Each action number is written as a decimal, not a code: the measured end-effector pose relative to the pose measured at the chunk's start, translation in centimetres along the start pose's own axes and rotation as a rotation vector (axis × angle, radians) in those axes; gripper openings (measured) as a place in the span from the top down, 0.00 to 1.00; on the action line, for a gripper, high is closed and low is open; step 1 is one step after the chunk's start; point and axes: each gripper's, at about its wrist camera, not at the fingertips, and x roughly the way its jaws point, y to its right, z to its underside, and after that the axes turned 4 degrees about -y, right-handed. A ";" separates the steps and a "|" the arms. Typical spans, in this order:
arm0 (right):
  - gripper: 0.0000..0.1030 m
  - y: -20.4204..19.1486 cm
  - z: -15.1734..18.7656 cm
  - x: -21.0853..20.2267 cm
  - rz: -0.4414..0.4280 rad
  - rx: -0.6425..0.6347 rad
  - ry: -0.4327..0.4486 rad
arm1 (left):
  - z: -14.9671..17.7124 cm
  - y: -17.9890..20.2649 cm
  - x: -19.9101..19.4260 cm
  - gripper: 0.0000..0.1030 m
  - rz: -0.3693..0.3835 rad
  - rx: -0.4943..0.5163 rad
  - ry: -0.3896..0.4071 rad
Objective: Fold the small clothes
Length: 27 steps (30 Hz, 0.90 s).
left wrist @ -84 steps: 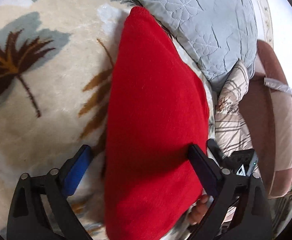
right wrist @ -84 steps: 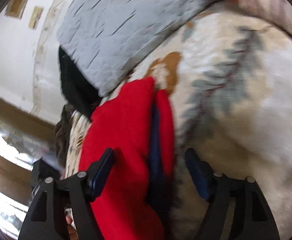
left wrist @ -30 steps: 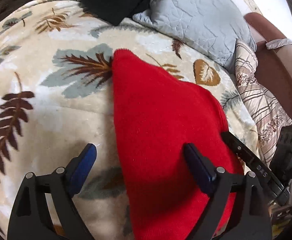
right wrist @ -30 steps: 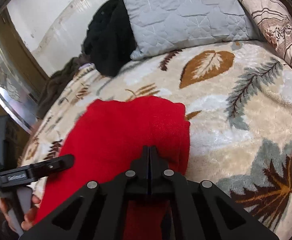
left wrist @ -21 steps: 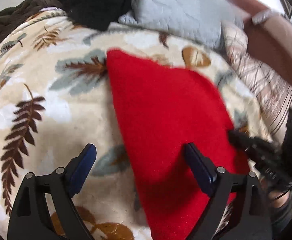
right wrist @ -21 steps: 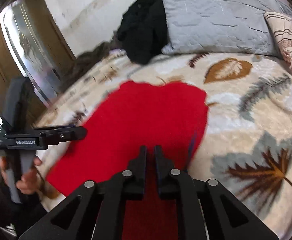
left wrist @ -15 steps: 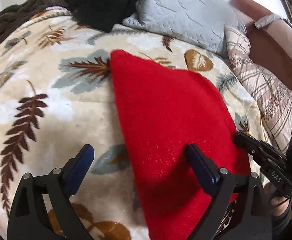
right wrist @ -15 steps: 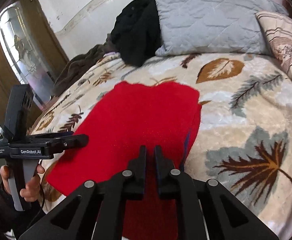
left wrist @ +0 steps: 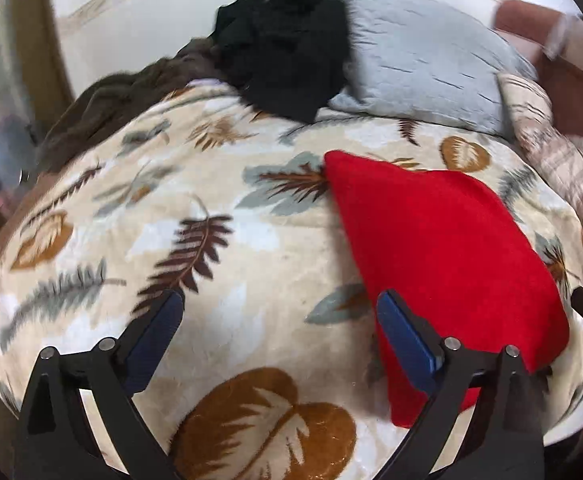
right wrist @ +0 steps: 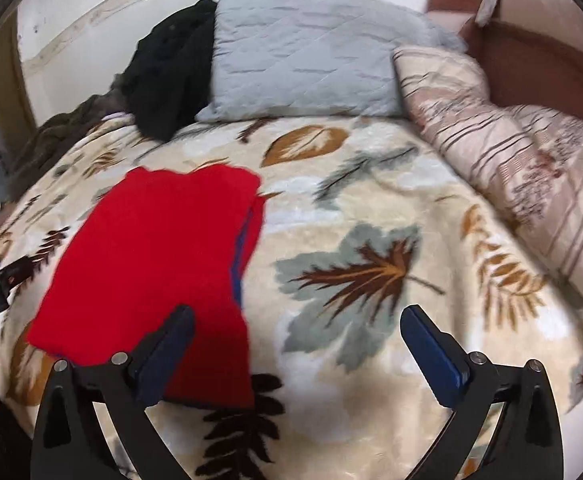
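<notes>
left tongs opening, nothing between them, over bare leaf-print fleece bedspread. folded red knit garment lies flat just right of them, long axis running away toward the grey quilted pillow. right tongs opening, empty, garment's near corner by their left finger, so judged nearer.

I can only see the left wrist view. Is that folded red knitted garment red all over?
Observer: Not quite. The right wrist view shows a thin blue strip running along the layered edge of the red knitted garment.
Operator: Is the other tool holding it?
Observer: No. The right gripper is opening its fingers, which stand wide apart over the garment's near corner and the leaf-patterned blanket, pinching nothing.
</notes>
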 end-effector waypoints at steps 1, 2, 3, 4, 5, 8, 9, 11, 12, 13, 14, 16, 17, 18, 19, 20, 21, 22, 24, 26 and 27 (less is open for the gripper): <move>0.00 -0.1 0.0 -0.1 0.019 -0.012 0.011 | -0.1 -0.1 0.3 0.04 -0.004 -0.007 -0.006; 0.00 -0.4 0.1 -0.3 0.051 -0.031 0.026 | -0.1 -0.3 0.5 0.04 -0.025 -0.011 -0.002; 0.00 -0.5 0.1 -0.3 0.067 -0.040 0.029 | -0.1 -0.4 0.5 0.04 -0.053 -0.012 0.011; 0.00 -0.7 0.1 -0.3 0.080 -0.047 0.024 | -0.1 -0.5 0.5 0.04 -0.070 -0.013 0.021; 0.00 -0.9 -0.1 -0.2 0.087 -0.055 0.005 | -0.2 -0.6 0.3 0.04 -0.074 -0.015 0.031; 0.00 -1.6 0.0 0.0 0.085 -0.099 -0.030 | 0.1 -0.9 -0.5 0.04 -0.042 -0.017 0.049; 0.00 -1.8 0.2 -0.1 0.080 -0.116 -0.027 | 0.2 -0.9 -0.7 0.04 -0.036 -0.006 0.058; 0.00 -2.2 0.5 -0.4 0.079 -0.146 -0.015 | 0.4 -0.7 -1.2 0.04 -0.039 0.025 0.075; 0.00 -2.4 0.6 -0.5 0.088 -0.156 -0.010 | 0.5 -0.6 -1.3 0.04 -0.040 0.045 0.081; 0.00 -2.5 0.7 -0.6 0.097 -0.164 -0.006 | 0.6 -0.5 -1.4 0.04 -0.036 0.061 0.084; 0.00 -2.5 0.7 -0.6 0.104 -0.170 -0.004 | 0.7 -0.3 -1.6 0.04 -0.033 0.076 0.084; 0.00 -2.4 0.7 -0.7 0.098 -0.167 -0.001 | 0.7 -0.2 -1.7 0.04 -0.028 0.092 0.082; 0.00 -2.3 0.7 -0.8 0.095 -0.161 0.001 | 0.8 -0.1 -1.7 0.04 -0.029 0.097 0.080; 0.00 -2.2 0.7 -0.9 0.095 -0.156 0.004 | 0.8 0.0 -1.7 0.04 -0.029 0.101 0.078; 0.00 -2.0 0.6 -1.0 0.097 -0.149 0.007 | 0.8 0.0 -1.7 0.04 -0.028 0.101 0.076; 0.00 -1.9 0.6 -1.1 0.096 -0.145 0.008 | 0.8 0.0 -1.7 0.04 -0.027 0.099 0.076; 0.00 -1.8 0.6 -1.1 0.094 -0.139 0.007 | 0.8 0.0 -1.7 0.04 -0.028 0.098 0.075; 0.00 -1.6 0.6 -1.1 0.092 -0.132 0.005 | 0.9 0.0 -1.8 0.04 -0.027 0.095 0.073; 0.00 -1.3 0.6 -1.2 0.086 -0.123 0.004 | 1.0 0.1 -1.9 0.04 -0.024 0.091 0.074; 0.00 -1.0 0.6 -1.3 0.089 -0.115 0.004 | 1.1 0.1 -2.2 0.04 -0.019 0.089 0.076; 0.00 -0.9 0.7 -1.3 0.089 -0.112 0.004 | 1.1 0.1 -2.3 0.04 -0.019 0.087 0.076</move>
